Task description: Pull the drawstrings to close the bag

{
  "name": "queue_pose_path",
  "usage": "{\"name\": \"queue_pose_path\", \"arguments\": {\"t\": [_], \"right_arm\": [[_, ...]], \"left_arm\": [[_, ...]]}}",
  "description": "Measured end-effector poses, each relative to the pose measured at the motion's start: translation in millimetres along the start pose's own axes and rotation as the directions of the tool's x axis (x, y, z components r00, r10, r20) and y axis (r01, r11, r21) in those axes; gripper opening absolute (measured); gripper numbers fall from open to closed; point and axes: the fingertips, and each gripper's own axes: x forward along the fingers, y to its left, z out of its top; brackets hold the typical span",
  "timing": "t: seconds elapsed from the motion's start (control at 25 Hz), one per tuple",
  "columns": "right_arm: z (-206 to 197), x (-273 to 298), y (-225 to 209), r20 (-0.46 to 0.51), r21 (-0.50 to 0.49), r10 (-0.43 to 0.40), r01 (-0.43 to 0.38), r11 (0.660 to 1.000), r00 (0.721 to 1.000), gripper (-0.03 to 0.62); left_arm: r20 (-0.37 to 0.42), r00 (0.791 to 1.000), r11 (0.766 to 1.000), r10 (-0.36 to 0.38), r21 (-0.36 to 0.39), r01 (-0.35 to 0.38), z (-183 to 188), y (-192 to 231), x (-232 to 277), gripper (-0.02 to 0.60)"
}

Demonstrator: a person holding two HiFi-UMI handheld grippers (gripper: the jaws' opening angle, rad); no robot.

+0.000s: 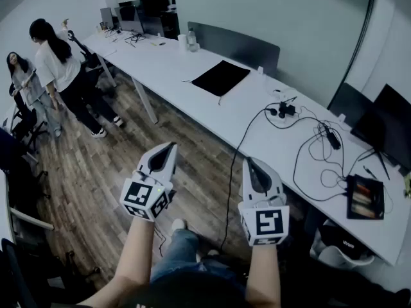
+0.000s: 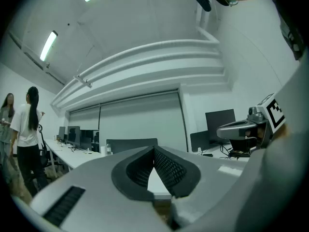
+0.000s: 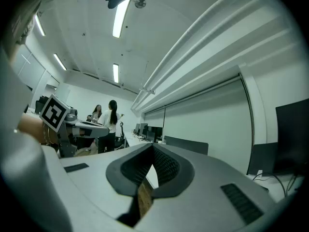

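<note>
No drawstring bag can be made out in any view. A flat black item (image 1: 220, 77) lies on the long white table (image 1: 192, 101); I cannot tell whether it is a bag. My left gripper (image 1: 169, 146) and right gripper (image 1: 249, 162) are held side by side over the wooden floor, short of the table's near edge, both pointing level toward it. Both are shut with nothing between their jaws. In the left gripper view the left gripper (image 2: 154, 149) has its pads meeting, with the right gripper (image 2: 240, 128) beside it. The right gripper view shows the right gripper (image 3: 152, 147) likewise closed.
Black cables (image 1: 302, 146) and a power adapter lie on the table's right half, near a dark tray (image 1: 365, 197) and a monitor (image 1: 392, 124). Two people (image 1: 61, 76) stand at the far left by office chairs. More monitors (image 1: 144, 15) sit at the table's far end.
</note>
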Motion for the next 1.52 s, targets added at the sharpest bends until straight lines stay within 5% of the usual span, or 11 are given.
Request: {"name": "queue_pose_path", "arguments": {"t": [0.44,1.16,1.52], "right_arm": [[-4,85,-7,-0.01,-0.033,-0.054,0.054,0.998,0.998,-0.006],[-12,322,35,-0.051,-0.025,-0.2,0.199,0.98,0.978,-0.005],[-35,374,34,-0.14,-0.043,-0.26,0.256,0.966,0.956,-0.005]], "left_arm": [[0.026,0.999,0.999,-0.031,-0.03,0.032,-13,74,64,-0.002],[-0.011,0.996,0.995,-0.09,-0.053,0.089,-54,312,173,-0.002],[-0.025,0.988,0.985,-0.154,-0.08,0.152,-75,355,219,-0.002]]}}
